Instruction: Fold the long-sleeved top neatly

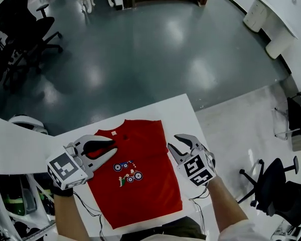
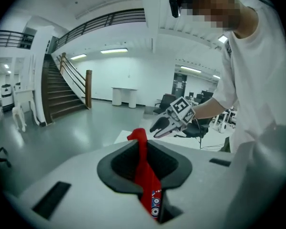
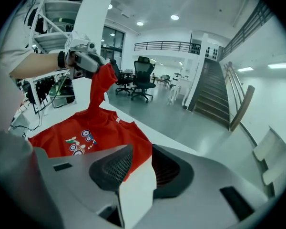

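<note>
Head view: red top (image 1: 150, 190) w/ cartoon print (image 1: 128, 172)

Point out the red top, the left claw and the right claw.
red top (image 1: 150, 149), head view, plain cloth at the chest.
left claw (image 1: 114, 149), head view, between its tips, shut on a pinch of the cloth.
right claw (image 1: 173, 141), head view, gap between its open tips.

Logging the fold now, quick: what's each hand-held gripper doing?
Left hand-held gripper: closed on the red top.
Right hand-held gripper: open, holding nothing.
</note>
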`<state>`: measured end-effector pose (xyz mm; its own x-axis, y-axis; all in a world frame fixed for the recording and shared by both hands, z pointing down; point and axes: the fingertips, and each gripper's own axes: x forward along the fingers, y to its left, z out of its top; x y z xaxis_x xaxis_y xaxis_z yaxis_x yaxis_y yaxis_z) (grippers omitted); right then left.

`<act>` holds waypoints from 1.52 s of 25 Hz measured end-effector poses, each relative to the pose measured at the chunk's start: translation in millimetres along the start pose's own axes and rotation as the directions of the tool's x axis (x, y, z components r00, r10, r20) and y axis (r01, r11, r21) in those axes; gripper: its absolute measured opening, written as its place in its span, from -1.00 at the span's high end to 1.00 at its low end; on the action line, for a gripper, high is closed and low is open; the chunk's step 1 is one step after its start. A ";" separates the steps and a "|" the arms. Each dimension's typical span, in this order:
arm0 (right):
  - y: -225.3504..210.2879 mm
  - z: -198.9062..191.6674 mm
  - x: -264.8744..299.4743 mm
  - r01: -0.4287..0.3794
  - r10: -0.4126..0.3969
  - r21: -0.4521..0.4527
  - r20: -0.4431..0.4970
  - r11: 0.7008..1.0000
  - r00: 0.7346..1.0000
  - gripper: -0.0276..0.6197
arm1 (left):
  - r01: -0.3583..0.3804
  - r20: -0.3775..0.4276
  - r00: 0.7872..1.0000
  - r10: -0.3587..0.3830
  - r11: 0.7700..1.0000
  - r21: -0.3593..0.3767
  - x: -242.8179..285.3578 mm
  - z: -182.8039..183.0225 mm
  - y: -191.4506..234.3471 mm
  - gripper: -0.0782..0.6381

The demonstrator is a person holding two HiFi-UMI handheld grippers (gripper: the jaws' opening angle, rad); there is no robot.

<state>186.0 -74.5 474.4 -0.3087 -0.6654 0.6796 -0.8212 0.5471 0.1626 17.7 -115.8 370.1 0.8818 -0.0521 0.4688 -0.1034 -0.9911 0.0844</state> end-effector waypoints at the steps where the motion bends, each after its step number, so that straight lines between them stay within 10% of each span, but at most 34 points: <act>1: -3.5 -5.4 -3.1 0.006 -0.006 0.007 -0.004 1.000 1.000 0.50 | 0.005 -0.027 1.000 -0.005 1.000 0.012 10.9 -4.3 -0.1 0.61; 7: -18.2 -39.9 -13.4 0.024 -0.022 0.047 -0.040 0.999 0.999 0.50 | -0.029 -0.302 0.951 0.060 0.994 0.107 65.8 -69.8 4.8 0.07; 20: 18.2 -31.9 54.0 -0.135 0.128 -0.078 -0.079 0.988 0.989 0.50 | -0.293 -0.533 0.800 0.275 0.955 0.053 -8.4 -204.8 19.2 0.03; 38: 49.4 -33.0 124.6 -0.251 0.203 -0.195 -0.235 0.948 0.951 0.50 | -0.383 -0.529 0.790 0.309 0.923 -0.033 -50.4 -249.4 11.9 0.03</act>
<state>122.8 -113.6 590.6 -0.3473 -0.4020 0.8472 -0.6076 0.7846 0.1232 -142.7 -94.3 566.7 0.4215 -0.2822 0.8618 -0.4480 -0.8911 -0.0727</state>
